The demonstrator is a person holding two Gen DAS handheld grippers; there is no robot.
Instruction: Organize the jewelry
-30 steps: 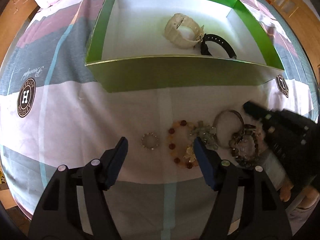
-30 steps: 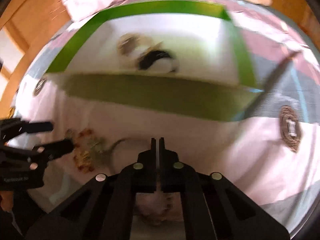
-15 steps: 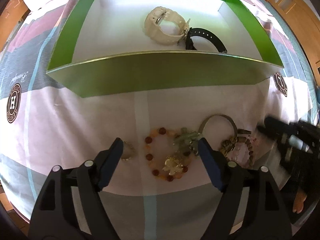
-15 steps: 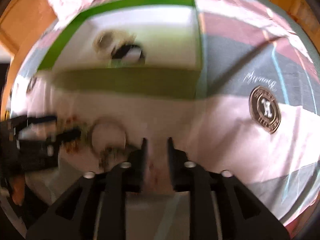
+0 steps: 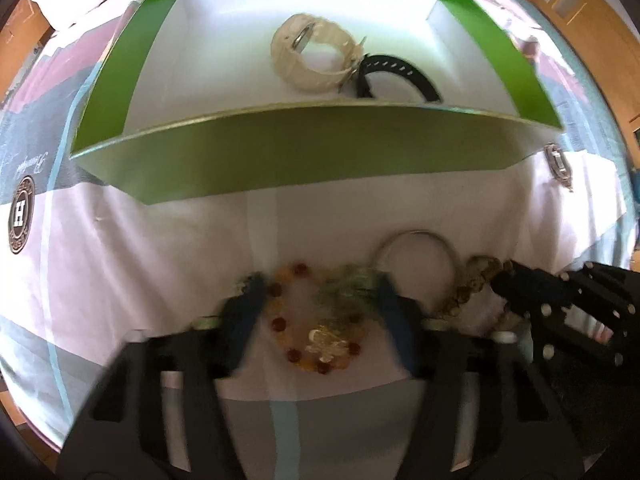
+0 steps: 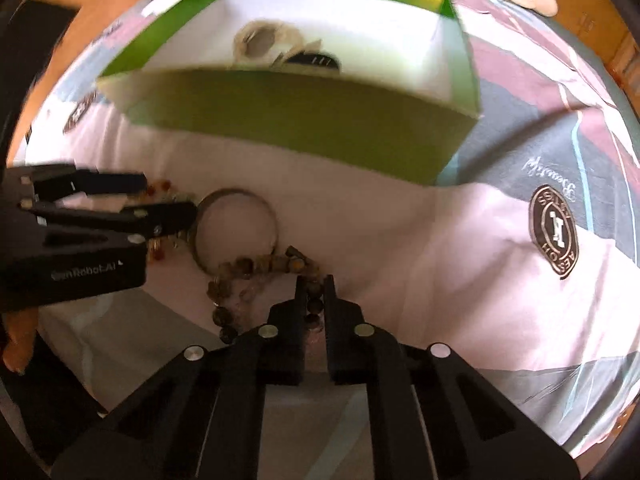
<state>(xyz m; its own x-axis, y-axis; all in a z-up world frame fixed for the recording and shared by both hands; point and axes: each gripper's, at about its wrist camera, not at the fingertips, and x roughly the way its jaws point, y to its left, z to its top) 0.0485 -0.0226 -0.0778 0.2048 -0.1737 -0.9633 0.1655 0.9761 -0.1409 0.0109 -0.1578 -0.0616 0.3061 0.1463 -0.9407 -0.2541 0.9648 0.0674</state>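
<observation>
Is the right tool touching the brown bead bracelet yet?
Touching. In the right wrist view, the right tool has its jaws closed on a strand of the brown bead bracelet.

Left gripper (image 5: 320,300) jaws just closing around amber bead bracelet (image 5: 316,320); right gripper (image 6: 315,284) reopened, now clamped on brown bead bracelet (image 6: 256,268).

Both views are bright, with soft daylight. The white floor of the green box (image 5: 224,80) almost glares, while its near wall is in shade. The fisheye lens bends straight edges and darkens the corners. In the left view the left gripper (image 5: 320,304) is smeared by motion; the right view is slightly soft
</observation>
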